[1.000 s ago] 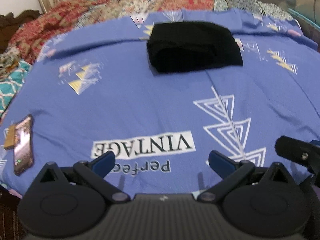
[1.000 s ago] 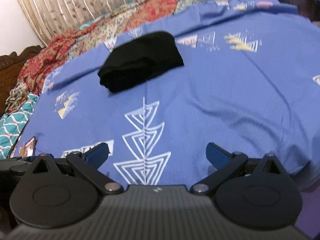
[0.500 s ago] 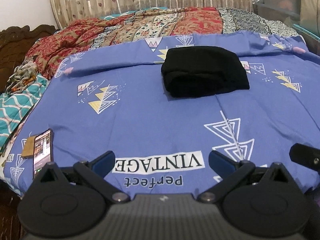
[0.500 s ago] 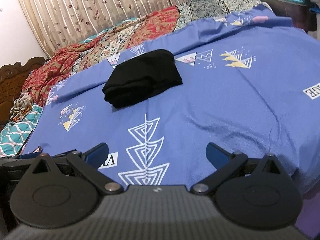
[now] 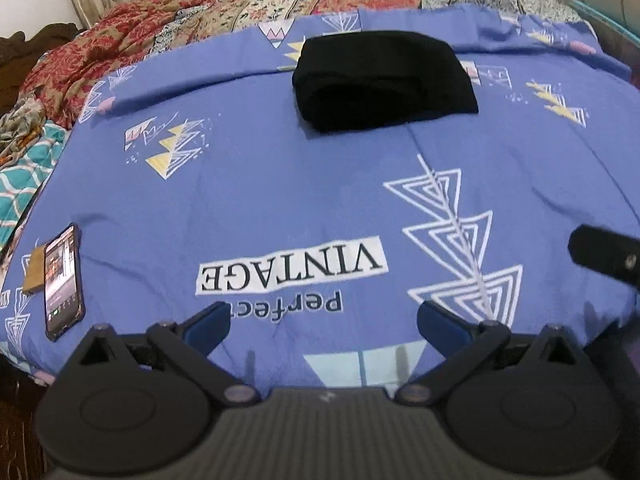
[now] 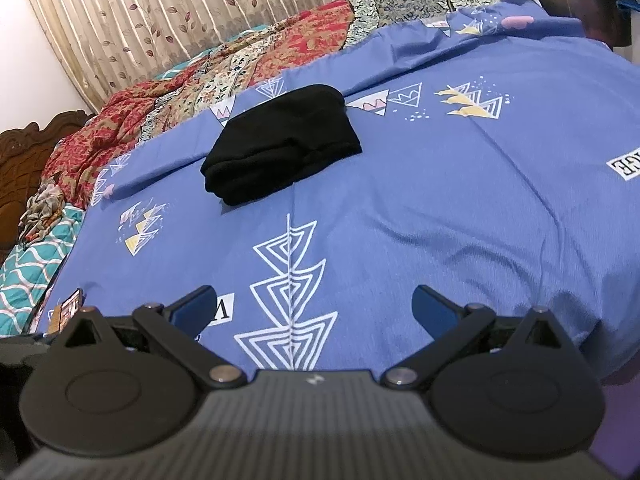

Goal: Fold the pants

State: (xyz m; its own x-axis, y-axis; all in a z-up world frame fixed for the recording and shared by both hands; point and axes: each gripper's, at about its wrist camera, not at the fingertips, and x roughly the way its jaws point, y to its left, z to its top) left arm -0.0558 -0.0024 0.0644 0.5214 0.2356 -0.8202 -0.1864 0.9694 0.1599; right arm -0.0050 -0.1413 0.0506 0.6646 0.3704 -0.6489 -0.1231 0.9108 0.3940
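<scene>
The black pants (image 5: pixel 382 82) lie folded into a compact bundle on the blue printed bedsheet (image 5: pixel 280 184), toward the far side of the bed. They also show in the right wrist view (image 6: pixel 280 152). My left gripper (image 5: pixel 324 326) is open and empty, held over the near edge of the bed, far from the pants. My right gripper (image 6: pixel 314 304) is open and empty, also over the near edge. Part of the right gripper (image 5: pixel 604 256) shows at the right edge of the left wrist view.
A phone (image 5: pixel 62 280) lies on the sheet at the near left corner, also seen in the right wrist view (image 6: pixel 70 306). A red patterned quilt (image 5: pixel 160 36) and curtains (image 6: pixel 180 12) lie beyond the sheet. A wooden headboard (image 6: pixel 24 160) is at far left.
Both grippers have shifted and tilted while staying back at the bed's near edge, open and empty. The pants bundle has not moved.
</scene>
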